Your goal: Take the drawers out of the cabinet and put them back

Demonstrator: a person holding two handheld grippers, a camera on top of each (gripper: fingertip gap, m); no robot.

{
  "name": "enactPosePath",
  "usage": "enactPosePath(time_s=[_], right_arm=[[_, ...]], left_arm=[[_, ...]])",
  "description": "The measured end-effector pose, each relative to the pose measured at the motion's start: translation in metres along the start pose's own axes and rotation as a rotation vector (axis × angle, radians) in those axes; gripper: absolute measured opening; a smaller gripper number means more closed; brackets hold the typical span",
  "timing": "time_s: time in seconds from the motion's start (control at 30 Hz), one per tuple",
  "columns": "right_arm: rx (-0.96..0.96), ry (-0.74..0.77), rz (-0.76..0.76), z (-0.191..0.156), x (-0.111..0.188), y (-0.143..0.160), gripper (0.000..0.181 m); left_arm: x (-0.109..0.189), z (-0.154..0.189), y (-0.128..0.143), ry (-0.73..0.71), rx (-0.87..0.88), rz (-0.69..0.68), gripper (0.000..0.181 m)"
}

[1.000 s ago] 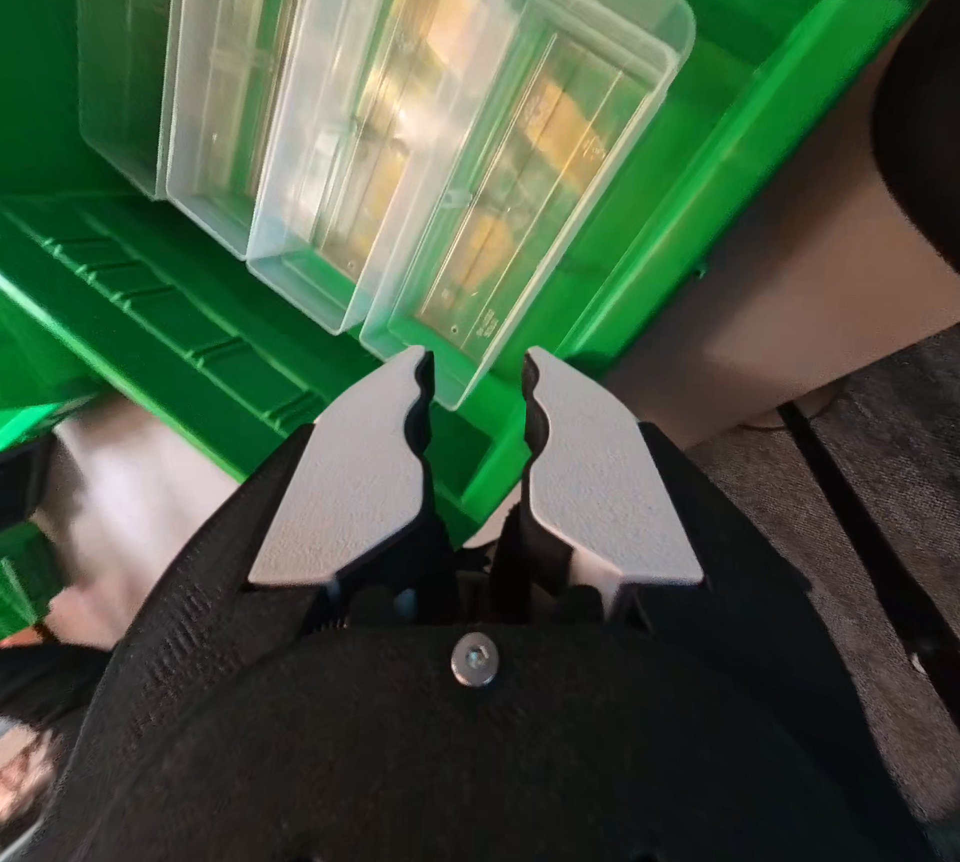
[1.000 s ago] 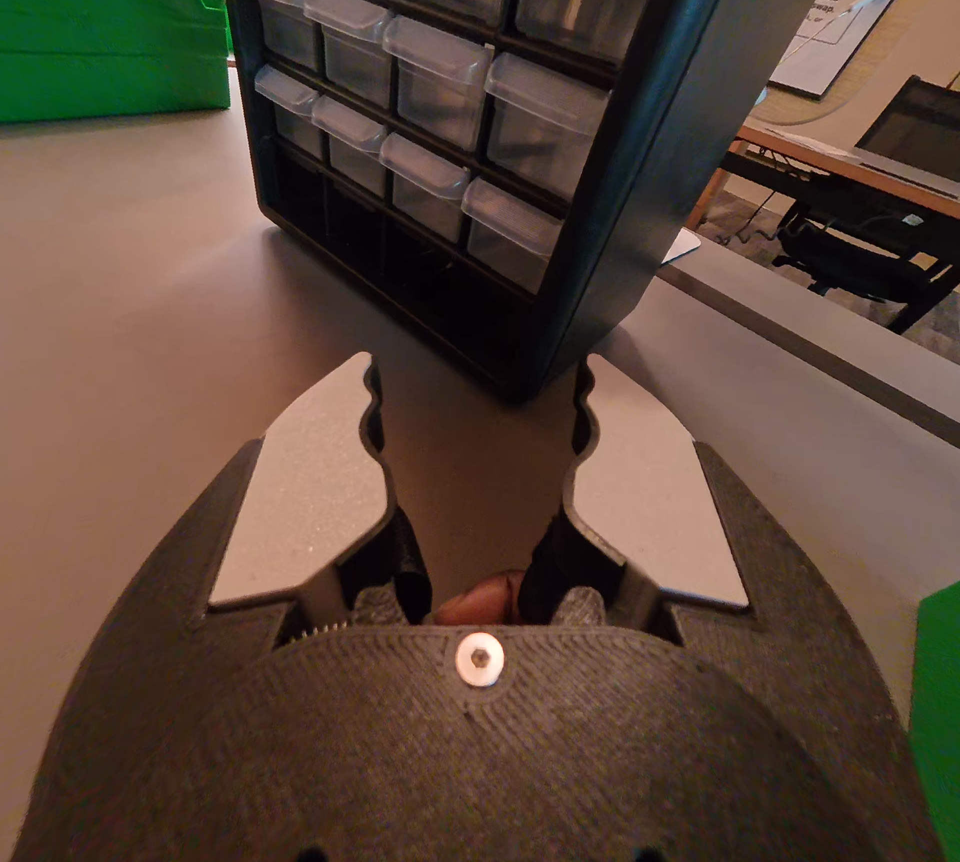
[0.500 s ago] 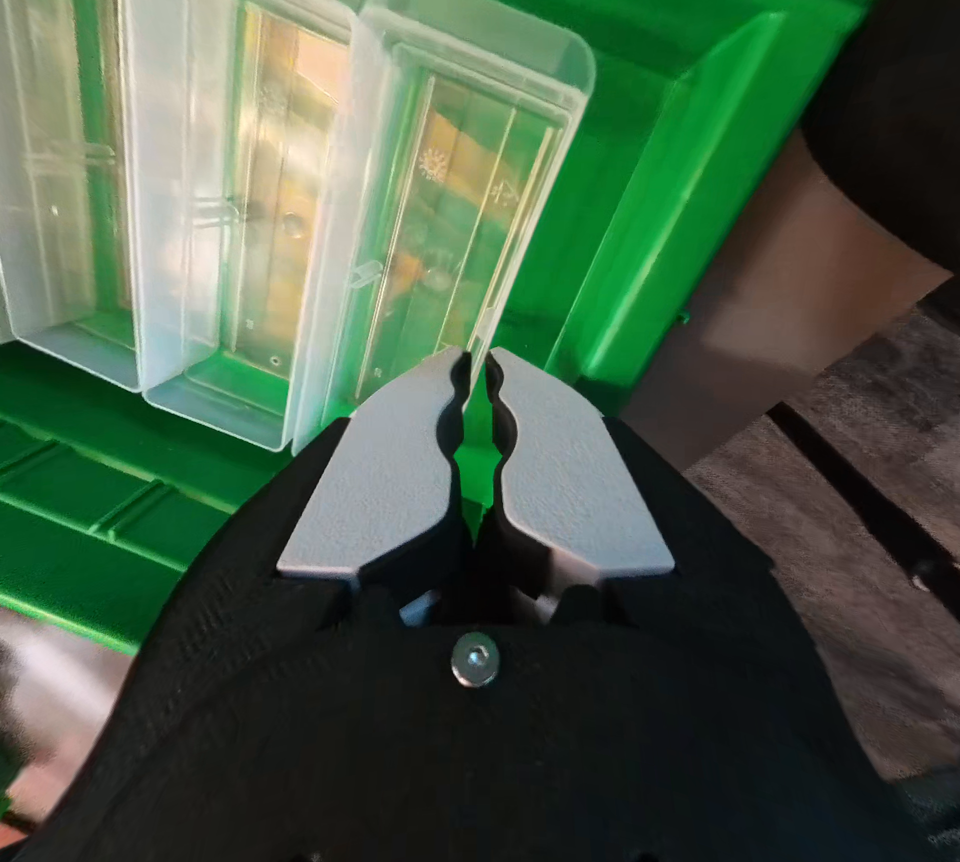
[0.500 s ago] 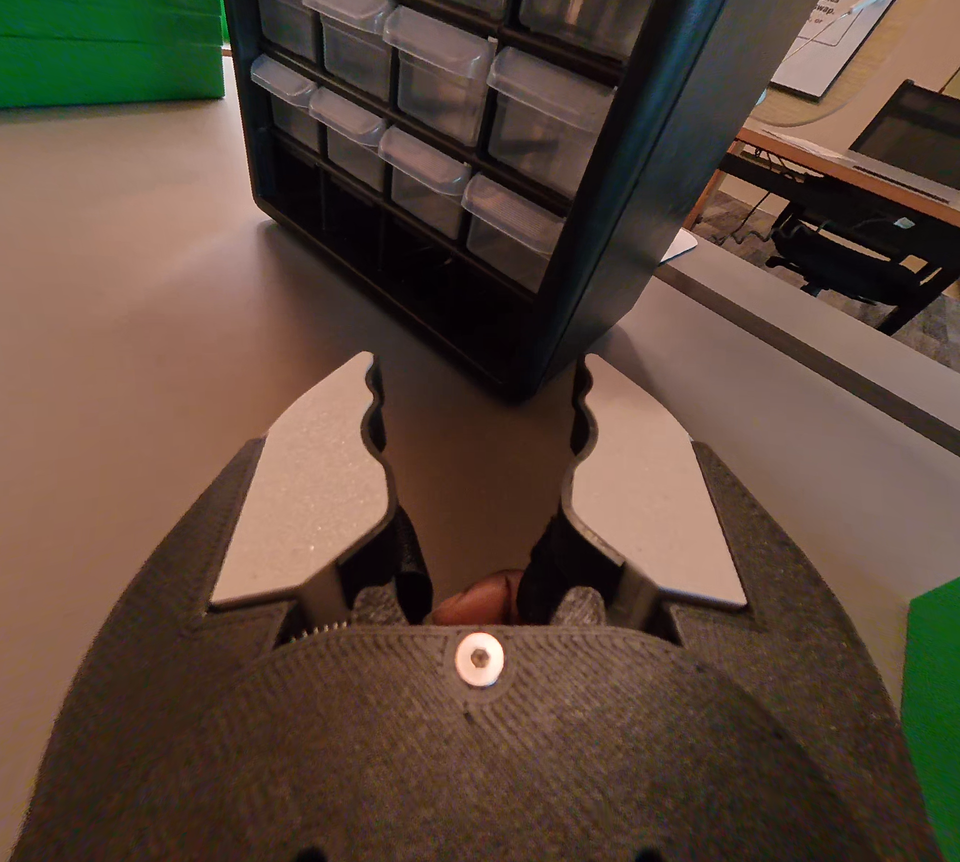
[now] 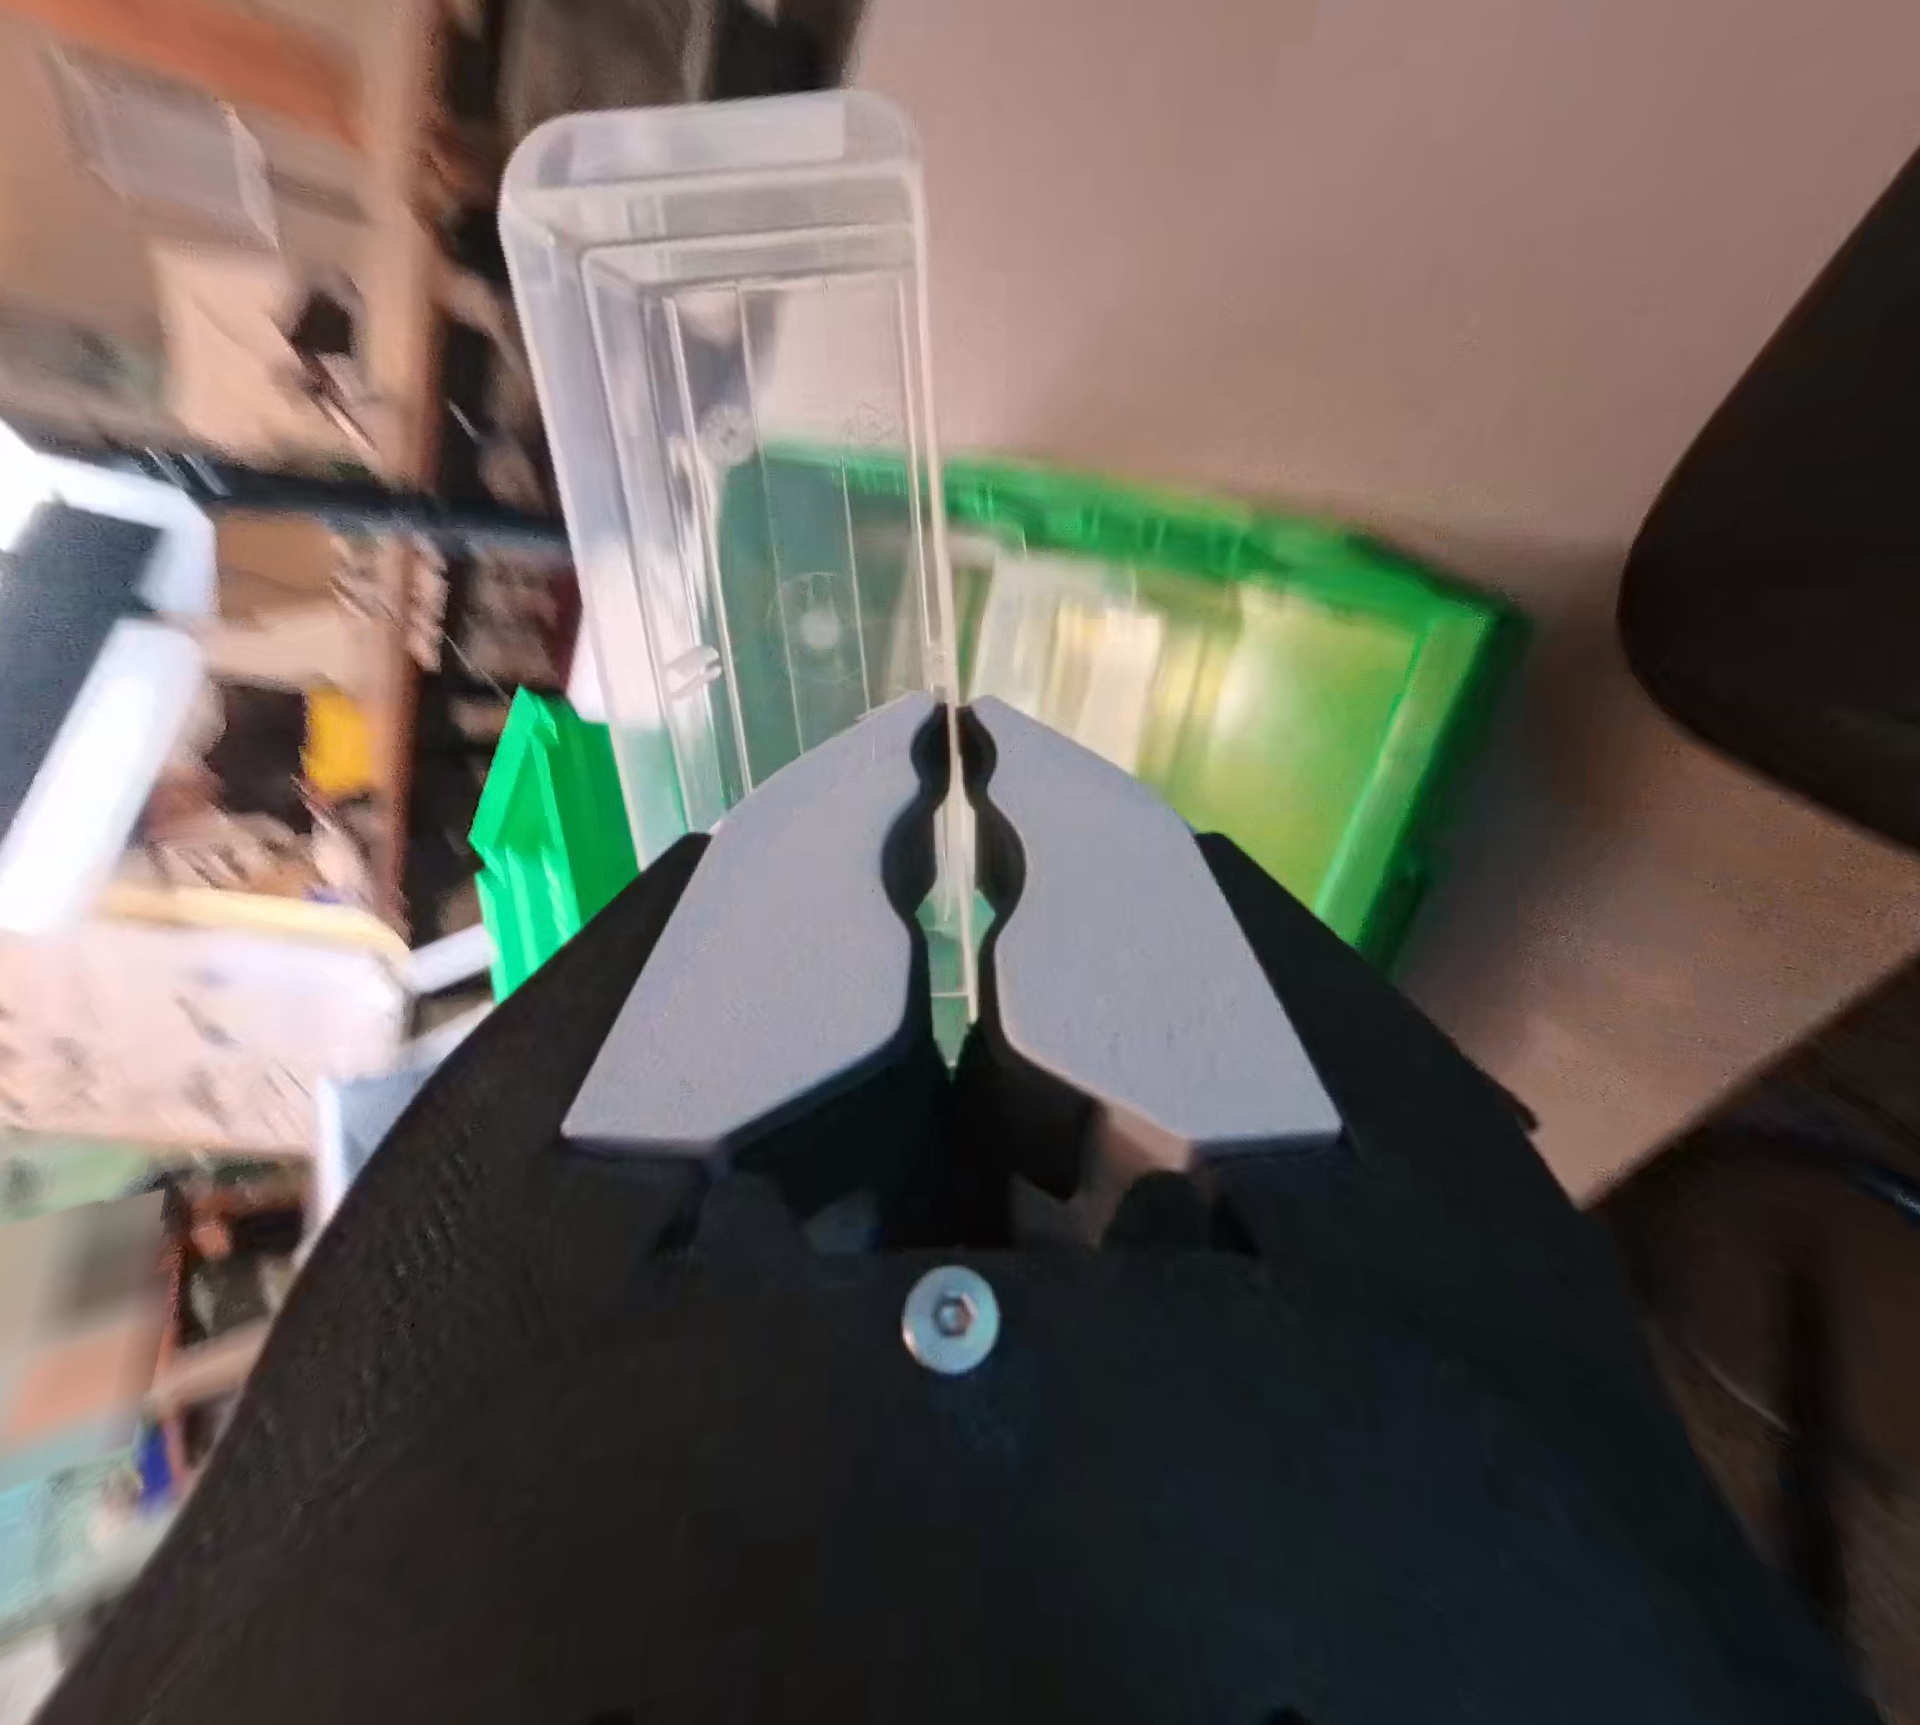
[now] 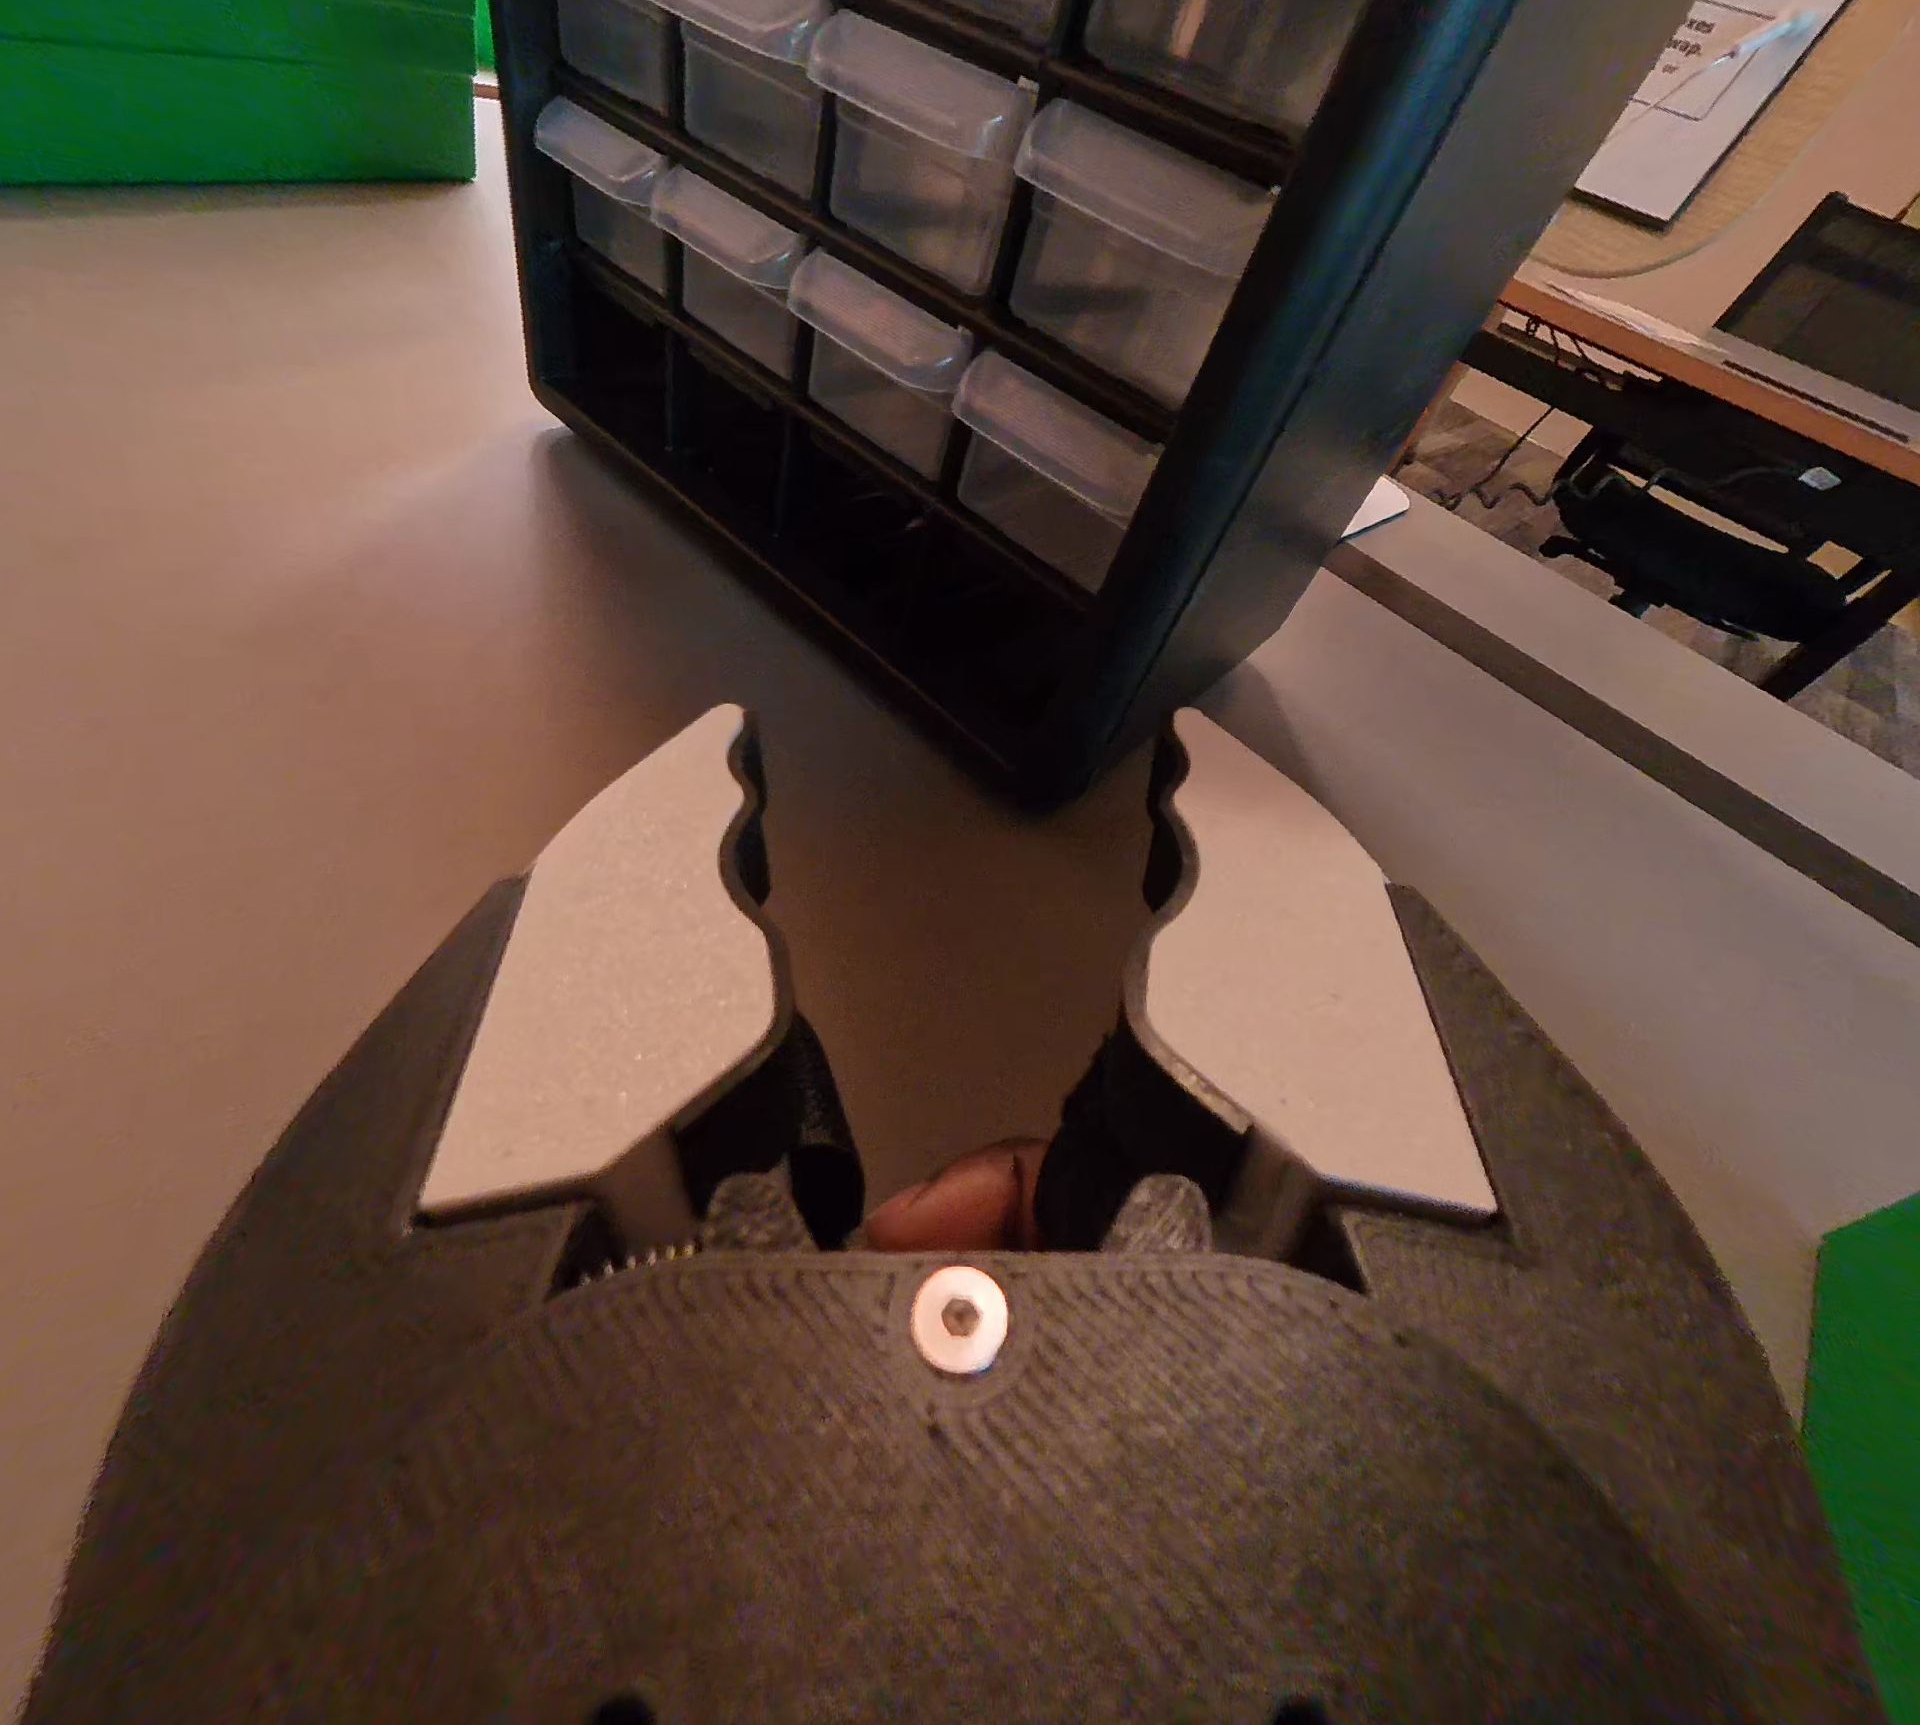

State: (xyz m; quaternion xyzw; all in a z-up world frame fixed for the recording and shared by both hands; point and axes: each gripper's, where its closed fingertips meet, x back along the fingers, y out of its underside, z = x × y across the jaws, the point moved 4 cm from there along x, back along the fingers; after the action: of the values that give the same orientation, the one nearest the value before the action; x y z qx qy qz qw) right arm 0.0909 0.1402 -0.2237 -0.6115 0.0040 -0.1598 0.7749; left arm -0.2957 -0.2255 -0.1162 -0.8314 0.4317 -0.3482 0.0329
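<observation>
My left gripper (image 5: 951,719) is shut on the side wall of a clear plastic drawer (image 5: 727,387) and holds it lifted above a green bin (image 5: 1444,740), where more clear drawers (image 5: 1122,667) lie. The left wrist view is blurred. A black cabinet (image 6: 1299,304) with rows of clear drawers (image 6: 914,137) stands on the table in the right wrist view. Its bottom row of slots (image 6: 821,512) is dark and empty. My right gripper (image 6: 961,740) is open and empty, low over the table just in front of the cabinet's near corner.
Green bins (image 6: 208,34) stand at the back left of the grey table (image 6: 260,532). A green bin edge (image 6: 1860,1467) shows at the lower right. Desks and a black chair (image 6: 1683,553) stand beyond the table's right edge. A dark rounded shape (image 5: 1797,532) fills the right edge of the left wrist view.
My left gripper closed on the rightmost drawer in the green bin and lifted it out, swinging the view away. My right gripper has barely moved.
</observation>
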Motion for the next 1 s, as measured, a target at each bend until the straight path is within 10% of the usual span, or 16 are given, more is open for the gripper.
enactPosePath(time_s=[0.17, 0.53, 1.0], right_arm=[[0.052, -0.060, 0.036, -0.010, 0.001, -0.005, 0.085], [0.312, -0.229, 0.311, -0.095, 0.023, -0.092, 0.109], [0.773, -0.129, 0.391, -0.185, 0.020, -0.123, 0.075]], left_arm=[[0.000, 0.040, -0.087, -0.043, -0.243, 0.377, 0.001], [-0.021, 0.108, -0.193, 0.125, -0.452, 0.597, 0.001], [-0.002, 0.161, -0.241, 0.280, -0.633, 0.735, 0.001]])
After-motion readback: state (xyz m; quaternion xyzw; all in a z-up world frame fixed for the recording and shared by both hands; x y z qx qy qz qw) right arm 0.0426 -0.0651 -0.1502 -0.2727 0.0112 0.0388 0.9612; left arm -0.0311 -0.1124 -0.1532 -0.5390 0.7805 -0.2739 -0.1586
